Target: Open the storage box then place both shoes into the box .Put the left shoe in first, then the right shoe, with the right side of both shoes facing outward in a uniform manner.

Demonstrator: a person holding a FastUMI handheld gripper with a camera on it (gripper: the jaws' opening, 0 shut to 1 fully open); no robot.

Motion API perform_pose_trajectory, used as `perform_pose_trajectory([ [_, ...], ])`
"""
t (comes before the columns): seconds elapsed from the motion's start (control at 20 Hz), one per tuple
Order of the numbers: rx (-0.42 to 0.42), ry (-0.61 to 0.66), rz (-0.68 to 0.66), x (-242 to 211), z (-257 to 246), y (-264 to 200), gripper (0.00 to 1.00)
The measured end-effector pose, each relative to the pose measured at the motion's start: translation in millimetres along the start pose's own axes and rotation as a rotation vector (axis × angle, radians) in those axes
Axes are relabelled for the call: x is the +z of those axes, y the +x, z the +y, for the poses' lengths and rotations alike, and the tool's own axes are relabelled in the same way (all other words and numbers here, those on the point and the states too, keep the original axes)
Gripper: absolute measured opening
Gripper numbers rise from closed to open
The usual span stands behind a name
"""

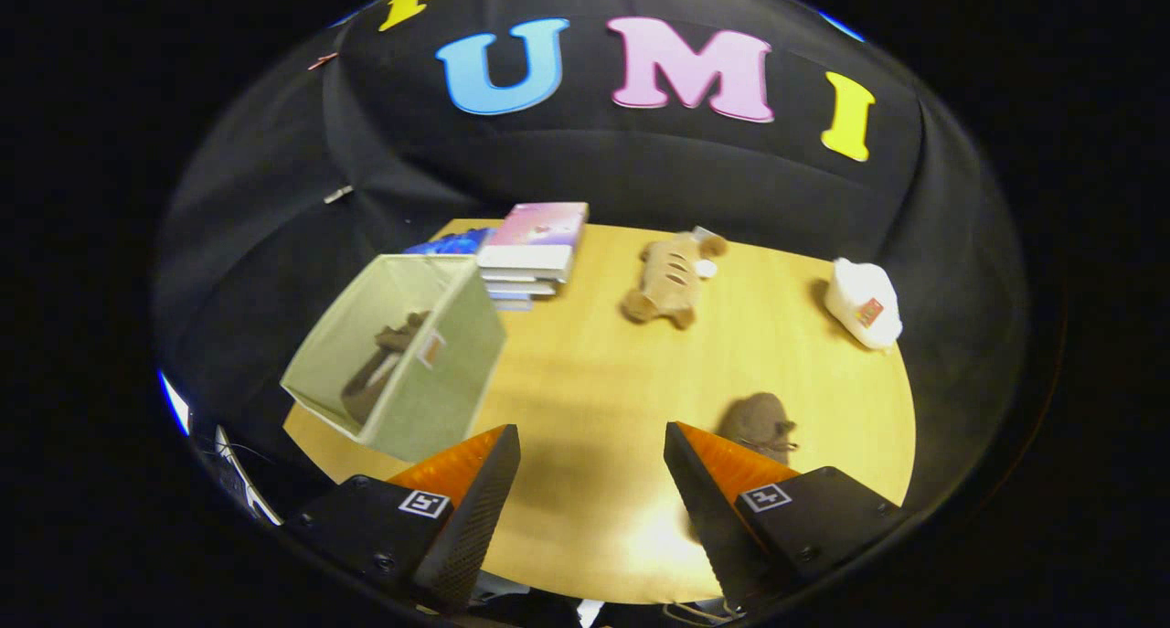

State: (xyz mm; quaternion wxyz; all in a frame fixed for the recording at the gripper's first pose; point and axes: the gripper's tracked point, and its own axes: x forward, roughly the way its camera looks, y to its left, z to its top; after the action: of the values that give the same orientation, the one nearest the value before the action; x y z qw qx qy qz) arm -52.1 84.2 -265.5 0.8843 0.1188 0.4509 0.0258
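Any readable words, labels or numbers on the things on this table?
None can be read.
Tag on the green storage box: too small.
Patch on the white object: blurred.
Book stack covers: blurred.
Gripper, open over the table: square markers, no words.

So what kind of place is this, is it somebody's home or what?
More likely a staged recording booth than a home: black cloth wall behind a wooden table set with props, a fabric storage box, stacked books and a plush toy. The gripper hangs open above the table.
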Motion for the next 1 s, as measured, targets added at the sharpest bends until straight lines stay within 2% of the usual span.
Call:
perform_pose_trajectory([
  [0.2, -0.121, 0.019, 0.065, -40, -84, 2, 0.99],
  [0.4, -0.196, 0.017, 0.132, -74, -144, 18, 0.99],
  [0.6, -0.237, 0.019, 0.182, -101, -181, 46, 0.99],
  [0.75, -0.229, 0.035, 0.213, -115, -191, 73, 0.97],
  [0.85, -0.221, 0.035, 0.202, -112, -193, 89, 0.89],
  [1.0, -0.206, 0.045, 0.202, -112, -189, 109, 0.68],
])
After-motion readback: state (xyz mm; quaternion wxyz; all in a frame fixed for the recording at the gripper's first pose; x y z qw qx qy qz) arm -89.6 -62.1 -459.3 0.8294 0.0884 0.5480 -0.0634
